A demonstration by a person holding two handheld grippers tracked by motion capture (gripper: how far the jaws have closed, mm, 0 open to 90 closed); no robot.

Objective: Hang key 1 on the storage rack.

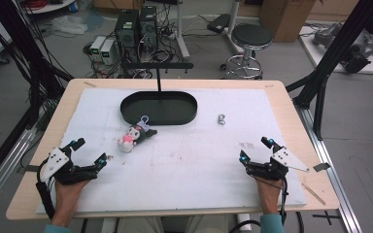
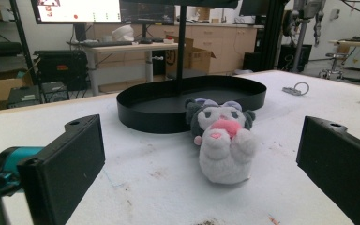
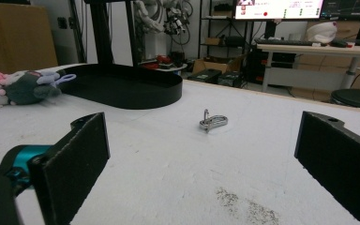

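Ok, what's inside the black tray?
The tray looks empty: bare black floor in the high view. Its near wall hides the front strip of floor. The plush lies outside, against that wall.

Wooden table (image 1: pixel 291 111) bears a white sheet (image 1: pixel 199 160) carrying an oval black tray (image 1: pixel 126 109), plush toy (image 1: pixel 135 136) and metal clip (image 1: pixel 221 119).

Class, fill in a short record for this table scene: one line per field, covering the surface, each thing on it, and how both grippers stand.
Surface: white sheet on a wooden table
Tray: black oval tray, nothing seen in it, at the far middle
Toy: plush toy lying on the sheet just in front of the tray
Metal piece: small metal clip right of the tray, apart from it
Left gripper: open, holds nothing, aimed at the toy
Right gripper: open, holds nothing, aimed at the clip
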